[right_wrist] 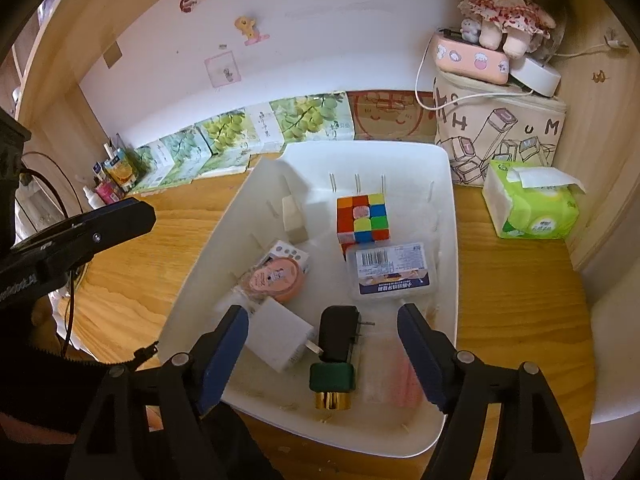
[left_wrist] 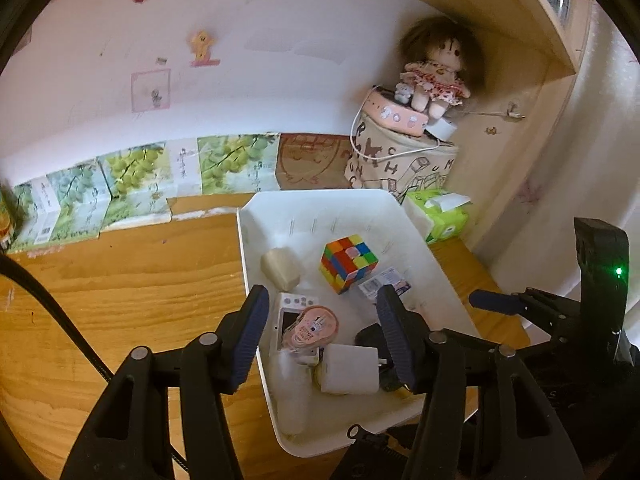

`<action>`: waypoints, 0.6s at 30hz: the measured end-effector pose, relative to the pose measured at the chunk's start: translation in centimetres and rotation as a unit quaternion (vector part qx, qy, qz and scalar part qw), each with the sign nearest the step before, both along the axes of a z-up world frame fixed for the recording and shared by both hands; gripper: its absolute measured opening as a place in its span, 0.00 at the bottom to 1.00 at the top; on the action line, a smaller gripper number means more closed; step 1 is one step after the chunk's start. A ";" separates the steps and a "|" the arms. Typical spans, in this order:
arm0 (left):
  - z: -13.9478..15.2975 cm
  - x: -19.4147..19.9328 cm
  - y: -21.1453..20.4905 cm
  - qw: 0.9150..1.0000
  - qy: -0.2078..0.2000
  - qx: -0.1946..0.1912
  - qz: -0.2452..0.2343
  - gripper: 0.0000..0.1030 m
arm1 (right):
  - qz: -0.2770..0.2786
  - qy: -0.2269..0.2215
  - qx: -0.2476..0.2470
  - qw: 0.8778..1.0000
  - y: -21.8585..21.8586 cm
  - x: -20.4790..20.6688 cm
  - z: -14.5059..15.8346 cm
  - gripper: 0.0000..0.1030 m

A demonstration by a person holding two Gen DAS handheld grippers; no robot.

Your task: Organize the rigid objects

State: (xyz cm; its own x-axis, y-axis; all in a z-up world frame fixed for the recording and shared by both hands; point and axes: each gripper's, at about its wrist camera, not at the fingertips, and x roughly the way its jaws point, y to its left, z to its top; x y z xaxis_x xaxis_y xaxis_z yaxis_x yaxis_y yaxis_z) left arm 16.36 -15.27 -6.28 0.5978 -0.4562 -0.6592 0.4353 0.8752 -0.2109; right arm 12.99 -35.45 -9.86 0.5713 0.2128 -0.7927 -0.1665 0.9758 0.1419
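A white bin [left_wrist: 256, 280] [right_wrist: 448, 216] sits on the wooden desk. It holds a colour cube [left_wrist: 348, 262] [right_wrist: 362, 218], a beige block [left_wrist: 280, 268] [right_wrist: 294, 220], a pink tape dispenser [left_wrist: 312, 328] [right_wrist: 274, 280] on a small white camera, a white charger [left_wrist: 350, 368] [right_wrist: 280, 340], a black plug adapter [right_wrist: 340, 336], a green-and-gold bottle [right_wrist: 332, 382] and a clear labelled case [right_wrist: 392, 270] [left_wrist: 384, 280]. My left gripper [left_wrist: 324, 336] is open and empty above the bin's near end. My right gripper [right_wrist: 322, 344] is open and empty over the charger and adapter.
A green tissue pack [left_wrist: 440, 216] [right_wrist: 528, 204] lies right of the bin. A printed bag [left_wrist: 400, 164] [right_wrist: 496, 128] with a pink case and a doll [left_wrist: 436, 68] on top stands behind. Grape-print boxes [left_wrist: 132, 176] [right_wrist: 224, 136] line the wall. Small bottles [right_wrist: 108, 184] stand far left.
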 end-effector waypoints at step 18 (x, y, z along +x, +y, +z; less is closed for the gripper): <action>4.8 -1.4 7.6 0.994 0.024 0.014 0.109 0.84 | 0.006 -0.012 0.019 1.000 4.4 0.9 5.8 0.99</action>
